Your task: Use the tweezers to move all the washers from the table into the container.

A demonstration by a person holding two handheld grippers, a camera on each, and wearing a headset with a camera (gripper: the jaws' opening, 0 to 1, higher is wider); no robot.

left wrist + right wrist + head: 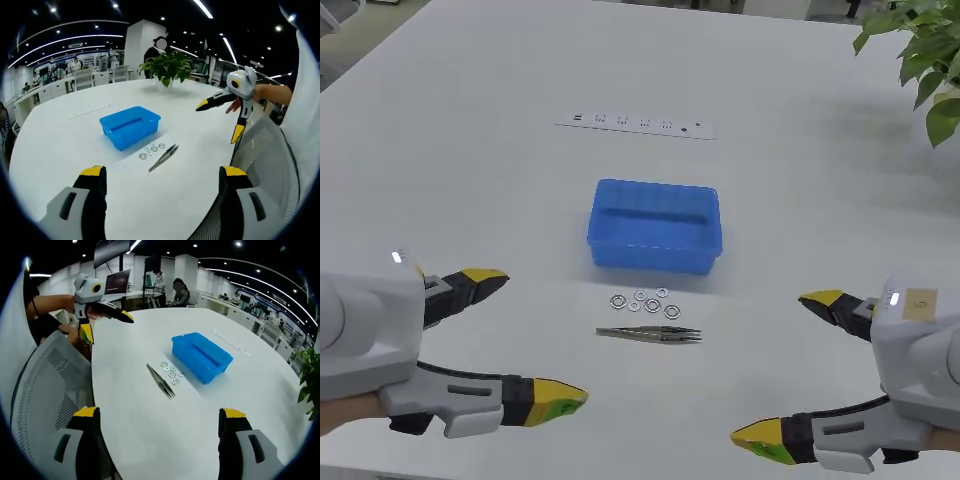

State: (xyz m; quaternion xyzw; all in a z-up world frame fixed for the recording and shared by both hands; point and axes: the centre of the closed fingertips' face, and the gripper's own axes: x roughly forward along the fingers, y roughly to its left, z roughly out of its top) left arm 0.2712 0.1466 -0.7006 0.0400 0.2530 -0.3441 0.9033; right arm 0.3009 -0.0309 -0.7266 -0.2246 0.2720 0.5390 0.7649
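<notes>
Washers cluster on the table between the blue bin and the tweezers, with bare tabletop all round. Left gripper and right gripper flank them, well apart, jaws wide open and empty. The gripper views add a mesh chair at the near edge. The head view adds a strip beyond the bin, its marks unreadable.

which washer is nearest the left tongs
The washer at the left end of the cluster, near the tweezers' left end; the rest lie further right.
</notes>
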